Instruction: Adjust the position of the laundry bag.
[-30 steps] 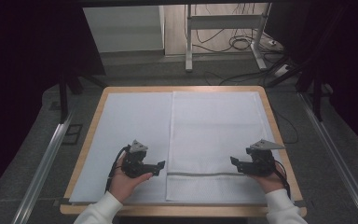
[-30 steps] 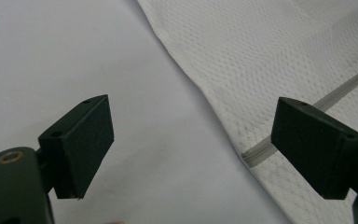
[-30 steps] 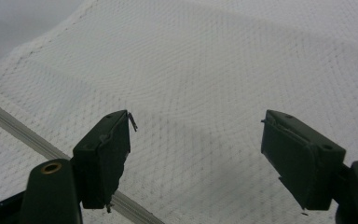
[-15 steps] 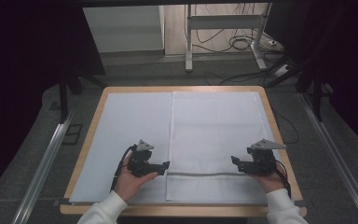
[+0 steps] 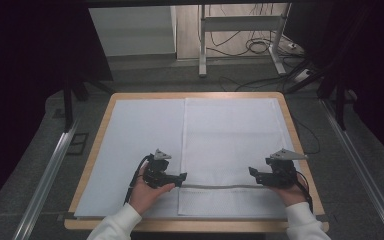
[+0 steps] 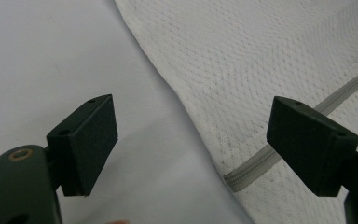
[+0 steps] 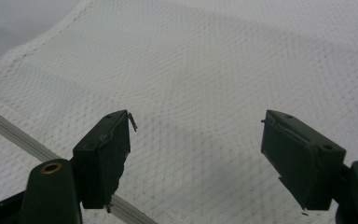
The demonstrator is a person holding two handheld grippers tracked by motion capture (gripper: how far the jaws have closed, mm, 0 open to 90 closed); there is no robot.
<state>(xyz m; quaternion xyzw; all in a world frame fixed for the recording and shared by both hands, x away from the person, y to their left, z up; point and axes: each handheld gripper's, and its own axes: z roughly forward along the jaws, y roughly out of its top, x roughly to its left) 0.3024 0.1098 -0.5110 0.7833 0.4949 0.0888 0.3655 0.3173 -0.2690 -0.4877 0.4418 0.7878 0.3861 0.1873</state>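
High view: a white mesh bag [image 5: 232, 150] lies flat on the worktop's [image 5: 300, 145] right half, its grey zipper [image 5: 220, 186] running near the front edge. The left hand-held gripper [image 5: 181, 177] sits at the zipper's left end, the right hand-held gripper [image 5: 252, 172] at the other; contact is hard to judge.

Left gripper view: jaws spread wide, straddling the bag's edge and zipper [image 6: 256, 161].

Right gripper view: jaws apart over the mesh [image 7: 205, 79].

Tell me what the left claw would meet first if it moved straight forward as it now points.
Probably the left edge of the white mesh zippered bag, near the end of its grey zipper; the open left claw hovers close above it, though depth is unclear.
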